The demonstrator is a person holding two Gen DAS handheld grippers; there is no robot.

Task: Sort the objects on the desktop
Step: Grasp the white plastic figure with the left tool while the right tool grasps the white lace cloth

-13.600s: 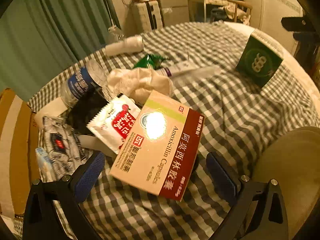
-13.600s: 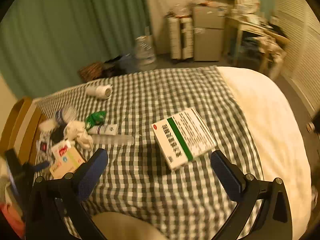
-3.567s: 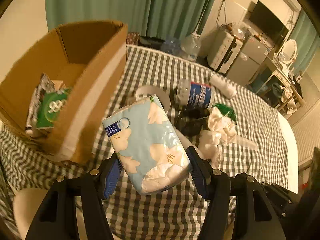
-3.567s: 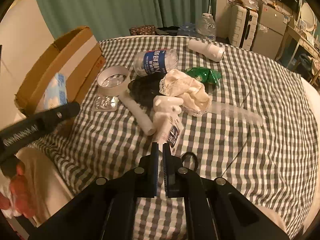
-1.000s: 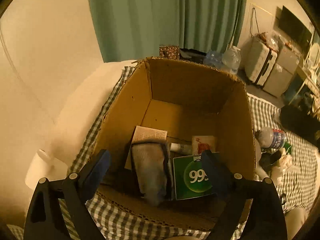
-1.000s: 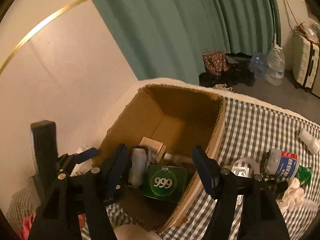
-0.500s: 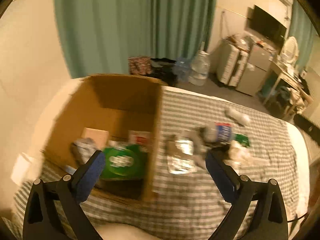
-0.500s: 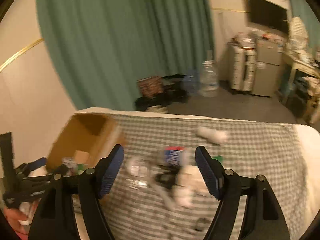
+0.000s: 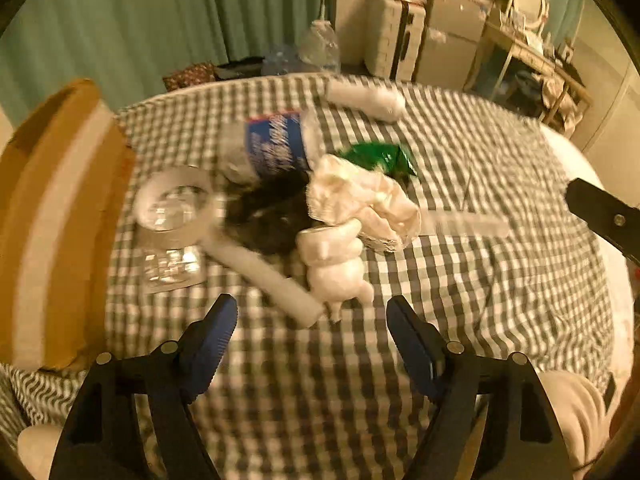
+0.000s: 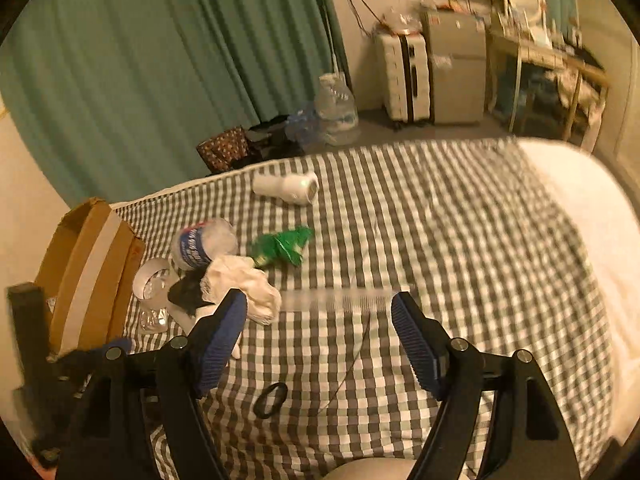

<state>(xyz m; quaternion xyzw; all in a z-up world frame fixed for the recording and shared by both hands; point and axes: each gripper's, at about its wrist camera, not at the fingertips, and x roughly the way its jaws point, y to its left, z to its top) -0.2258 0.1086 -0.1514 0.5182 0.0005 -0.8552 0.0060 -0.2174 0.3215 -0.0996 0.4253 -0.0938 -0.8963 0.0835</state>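
With both grippers, left gripper (image 9: pixel 312 316) and right gripper (image 10: pixel 318 316), empty and spread, we should centre the white tube (image 9: pixel 262 274) between fingers before squeezing.

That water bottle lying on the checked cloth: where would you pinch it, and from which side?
Probably across the middle of the water bottle, on its blue label, coming down from above. It lies on its side, so its round body faces up. The white crumpled cloth and the tape roll crowd its near end, so the label band is freest. The left gripper is open and empty.
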